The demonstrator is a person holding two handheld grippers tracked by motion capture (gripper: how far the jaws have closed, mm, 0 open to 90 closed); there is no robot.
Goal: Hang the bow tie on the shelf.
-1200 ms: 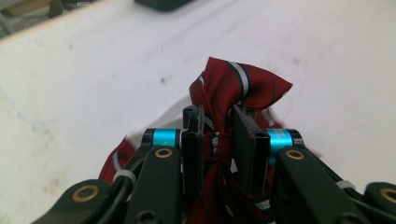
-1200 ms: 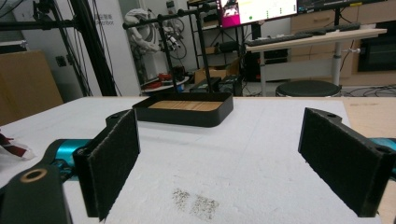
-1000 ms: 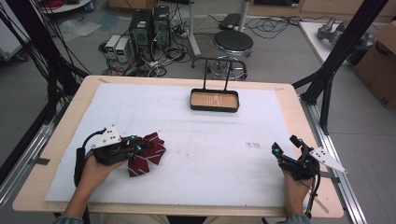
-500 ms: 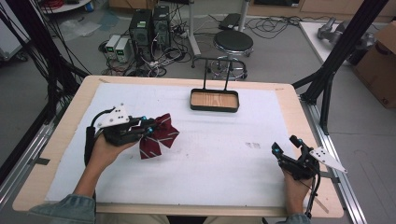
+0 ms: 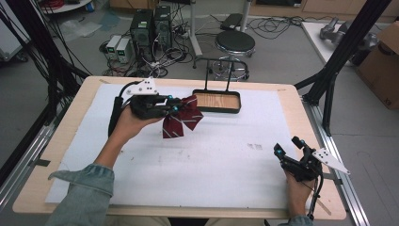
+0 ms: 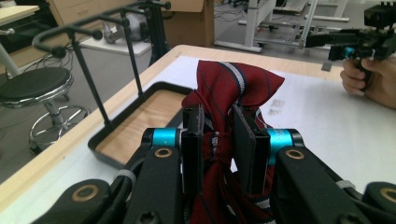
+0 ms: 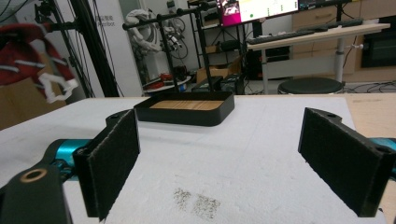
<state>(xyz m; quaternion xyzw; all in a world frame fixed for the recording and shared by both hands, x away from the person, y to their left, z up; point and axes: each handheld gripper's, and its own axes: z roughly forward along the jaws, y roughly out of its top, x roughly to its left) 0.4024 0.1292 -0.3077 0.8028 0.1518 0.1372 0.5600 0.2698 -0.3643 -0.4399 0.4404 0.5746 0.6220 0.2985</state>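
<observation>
Bow tie (image 5: 182, 117) hangs in the air, pinched at its knot by our left gripper (image 5: 175, 108), just short of the tray (image 5: 217, 101). We judge that grip keeps both wings free for hanging on the tray's rack (image 5: 218, 66). Our right gripper (image 5: 284, 151) rests near the table's (image 5: 221, 155) edge, jaws spread, holding nothing.

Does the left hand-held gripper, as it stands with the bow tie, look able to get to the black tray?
Probably yes. The left hand-held gripper holds the red bow tie lifted just beside the black tray, with only bare white mat between them.
</observation>
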